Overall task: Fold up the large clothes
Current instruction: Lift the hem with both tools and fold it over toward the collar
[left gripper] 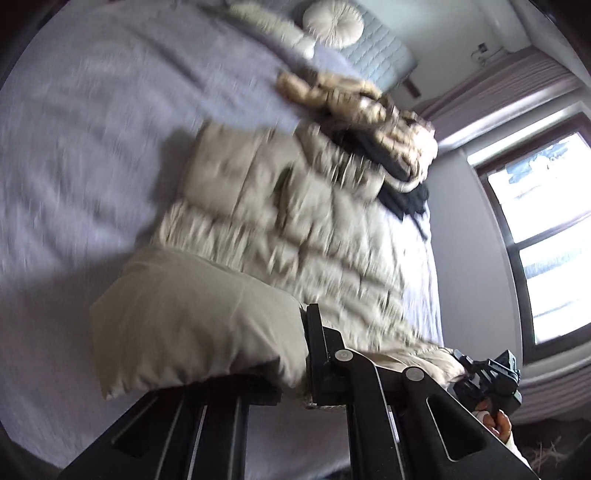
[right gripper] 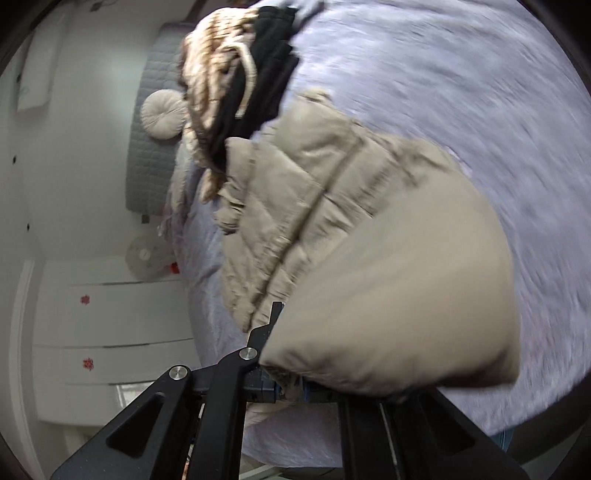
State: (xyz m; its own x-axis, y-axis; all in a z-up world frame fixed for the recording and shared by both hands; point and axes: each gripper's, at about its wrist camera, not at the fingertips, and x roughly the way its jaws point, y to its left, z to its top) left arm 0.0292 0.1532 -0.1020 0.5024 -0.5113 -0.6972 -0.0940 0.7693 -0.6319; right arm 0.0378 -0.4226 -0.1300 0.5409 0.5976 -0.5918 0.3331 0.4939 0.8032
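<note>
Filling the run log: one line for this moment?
left gripper: shut on coat | right gripper: shut on coat | coat on bed

Bed (left gripper: 92, 155) with clothes on it

A lilac cover spreads over the bed; a beige quilted coat (left gripper: 280, 221) lies on it, its near end lifted (both views are motion-blurred). Past the coat sits a heap of tan knit (left gripper: 354, 99) and black cloth (left gripper: 402, 192). A round cushion (left gripper: 332, 22) rests by the grey headboard (left gripper: 380, 51).
</note>
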